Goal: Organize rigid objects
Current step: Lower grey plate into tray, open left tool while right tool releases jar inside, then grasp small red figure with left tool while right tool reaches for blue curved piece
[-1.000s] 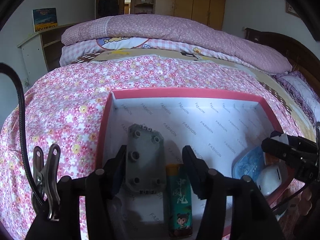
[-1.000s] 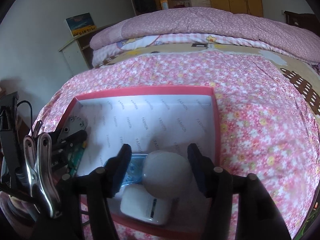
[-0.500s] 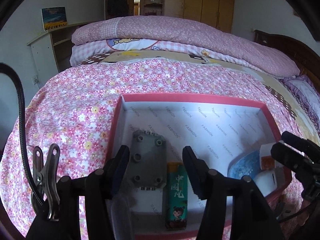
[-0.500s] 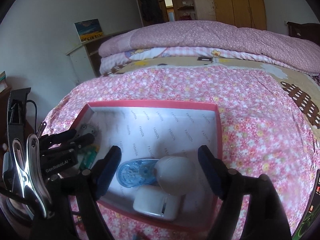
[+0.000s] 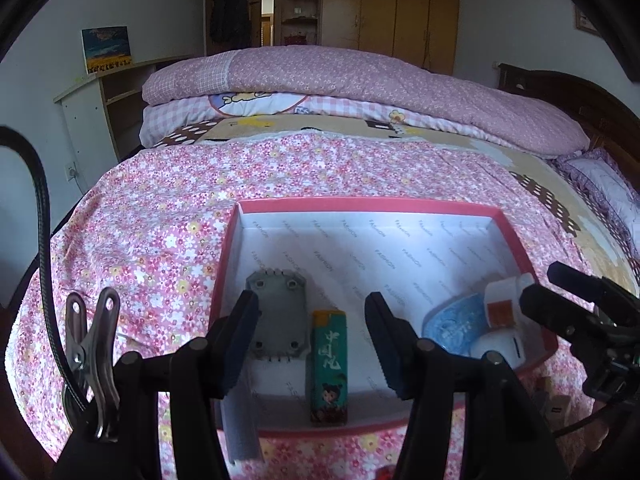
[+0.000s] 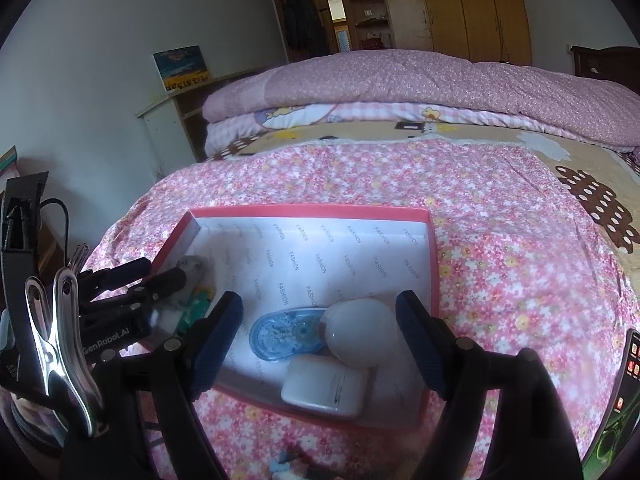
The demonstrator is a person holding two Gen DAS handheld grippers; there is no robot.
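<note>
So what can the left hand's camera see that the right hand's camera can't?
Only the left wrist view shows the whole grey plate and the full green lighter with its cartoon picture; in the right wrist view the left gripper mostly covers them.

Only the right wrist view shows the whole white egg-shaped thing and the white case.

Both show the red box on the flowery bedspread, the blue tape dispenser, and open grippers holding nothing.

Each tool is black plastic: the left tool (image 5: 312, 344) and right tool (image 6: 320, 340) carry ribbed blue pads, silver pivot screws, a chrome spring clip (image 5: 90, 356) and a black cable (image 5: 40, 216).
</note>
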